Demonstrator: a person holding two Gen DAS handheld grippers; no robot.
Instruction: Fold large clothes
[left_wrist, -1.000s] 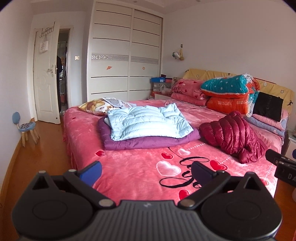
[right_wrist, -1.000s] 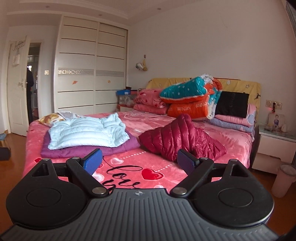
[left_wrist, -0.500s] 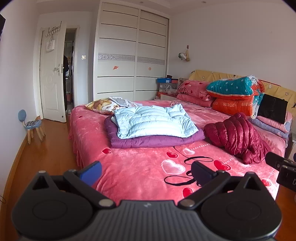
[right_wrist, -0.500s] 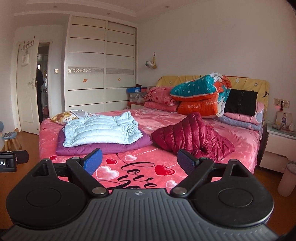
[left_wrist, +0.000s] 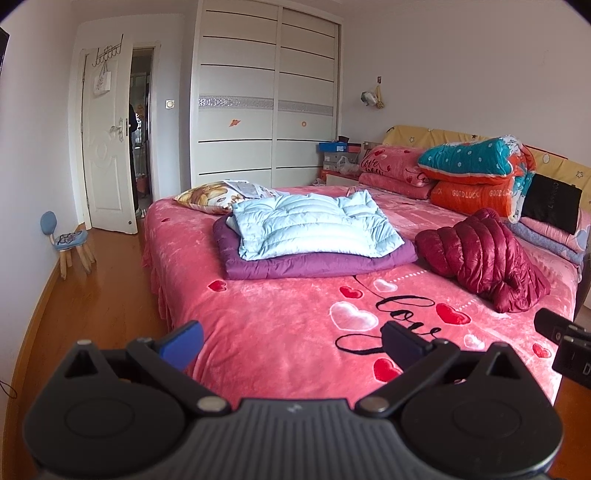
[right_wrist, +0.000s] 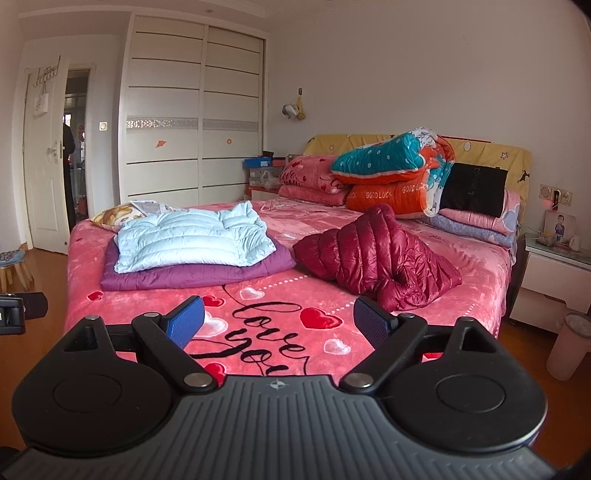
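Clothes: light-blue jacket (left_wrist: 314, 225) lay folded on the purple one (left_wrist: 317, 260); maroon jacket (right_wrist: 376, 258), at two o'clock, remained crumpled. You held both grippers (left_wrist: 291, 341) (right_wrist: 279, 321) spread, empty.

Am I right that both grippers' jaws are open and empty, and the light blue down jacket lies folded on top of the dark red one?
Not quite. The light blue down jacket lies folded on a purple jacket, not the dark red one. The dark red down jacket sits crumpled apart, to its right, as the right wrist view shows. The left gripper and right gripper are indeed open and empty.

Crumpled maroon jacket (left_wrist: 484, 258) on bed (left_wrist: 280, 325)
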